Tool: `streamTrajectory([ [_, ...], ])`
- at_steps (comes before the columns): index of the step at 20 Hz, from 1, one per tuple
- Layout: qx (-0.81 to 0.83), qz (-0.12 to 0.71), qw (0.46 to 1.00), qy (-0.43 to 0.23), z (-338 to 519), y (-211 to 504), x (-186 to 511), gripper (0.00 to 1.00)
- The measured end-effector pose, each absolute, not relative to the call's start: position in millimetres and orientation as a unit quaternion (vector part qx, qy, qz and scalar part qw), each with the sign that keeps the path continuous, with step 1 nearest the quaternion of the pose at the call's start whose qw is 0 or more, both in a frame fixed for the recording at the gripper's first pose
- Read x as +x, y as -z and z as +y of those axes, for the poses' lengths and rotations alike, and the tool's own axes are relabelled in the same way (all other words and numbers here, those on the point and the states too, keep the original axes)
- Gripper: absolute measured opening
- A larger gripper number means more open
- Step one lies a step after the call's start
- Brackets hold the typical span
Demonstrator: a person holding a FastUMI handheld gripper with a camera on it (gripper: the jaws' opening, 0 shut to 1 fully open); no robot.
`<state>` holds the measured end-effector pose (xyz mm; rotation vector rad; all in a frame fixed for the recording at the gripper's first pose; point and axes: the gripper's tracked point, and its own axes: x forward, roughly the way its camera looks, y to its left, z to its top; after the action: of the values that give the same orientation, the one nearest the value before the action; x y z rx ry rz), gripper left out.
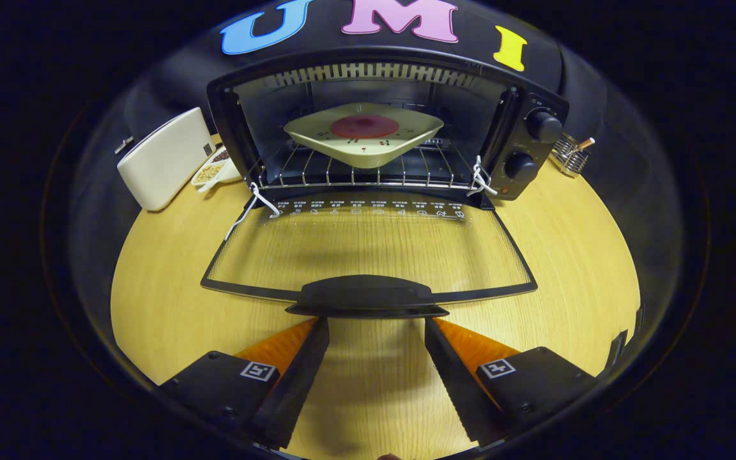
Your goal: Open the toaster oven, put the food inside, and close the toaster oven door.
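Note:
A black toaster oven (521, 137) stands at the back of the wooden table with its glass door (368, 246) folded down flat toward me. On the wire rack (317, 172) inside sits a pale square plate (342, 147) carrying a dark red round of food (365, 126). The door's black handle (366, 298) lies just ahead of my fingertips. My gripper (377, 329) is open, one finger on each side of an empty gap, close behind the handle and not touching it.
Left of the oven lies a white box-shaped appliance (167, 156), and beside it a small dish of nuts (211, 174). A small wire holder (569, 156) stands right of the oven. Two knobs (544, 126) sit on the oven's right panel. Bare wood table (163, 300) surrounds the door.

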<state>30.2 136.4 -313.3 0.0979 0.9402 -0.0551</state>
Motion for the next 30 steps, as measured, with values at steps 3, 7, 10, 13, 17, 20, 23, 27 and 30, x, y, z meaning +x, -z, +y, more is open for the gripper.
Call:
streamTrajectory([
  [3,0.053,0.433,0.900,0.014,136.4,288.2,25.7,0.99],
  [7,0.061,0.384,0.921,0.005,134.9,234.3,29.0,0.99],
  [10,0.057,0.344,0.937,0.000,130.8,198.7,49.8,0.99],
  [13,0.064,0.308,0.949,0.000,124.0,167.0,60.6,1.00],
  [17,0.070,0.235,0.969,-0.009,108.9,118.5,68.1,0.99],
  [20,0.057,0.179,0.982,-0.024,97.0,80.3,57.3,0.99],
  [23,0.018,0.109,0.994,-0.009,64.3,31.7,42.9,0.99],
  [27,0.023,0.064,0.998,0.019,25.3,-7.0,14.6,0.98],
  [30,0.041,0.052,0.996,0.053,-8.5,-15.3,-6.5,0.97],
])
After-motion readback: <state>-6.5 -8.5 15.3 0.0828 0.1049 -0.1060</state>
